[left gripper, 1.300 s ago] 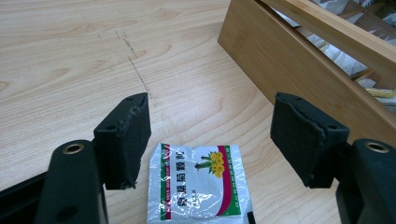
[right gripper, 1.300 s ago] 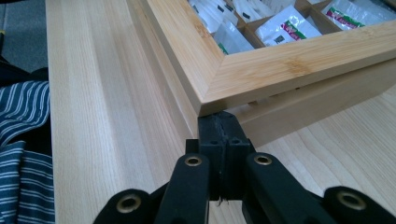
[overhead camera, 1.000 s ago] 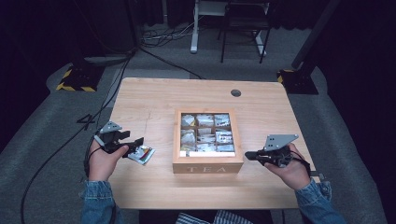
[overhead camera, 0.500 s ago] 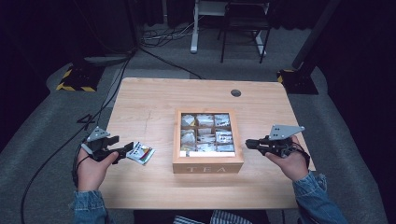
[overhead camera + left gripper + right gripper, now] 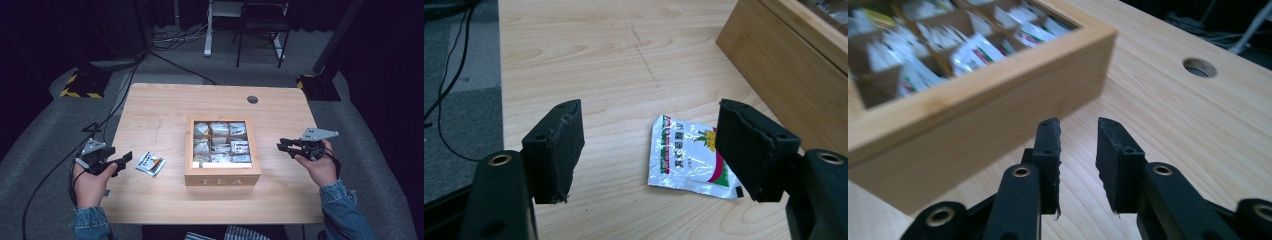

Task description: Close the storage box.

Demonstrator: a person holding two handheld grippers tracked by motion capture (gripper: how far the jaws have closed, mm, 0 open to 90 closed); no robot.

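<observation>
The left gripper is hovering wide open near a shiny foil tea sachet, seemingly to grab it, while the right gripper is idling slightly parted beside the wooden compartmented tea box.

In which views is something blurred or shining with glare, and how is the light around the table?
High view: the light wooden table is lit, the surrounding floor dark. Left gripper view: sharp, with glare on the shiny white foil tea sachet. Right gripper view: the wooden tea box with compartments is blurred nearby; the black jaws look sharper.
</observation>
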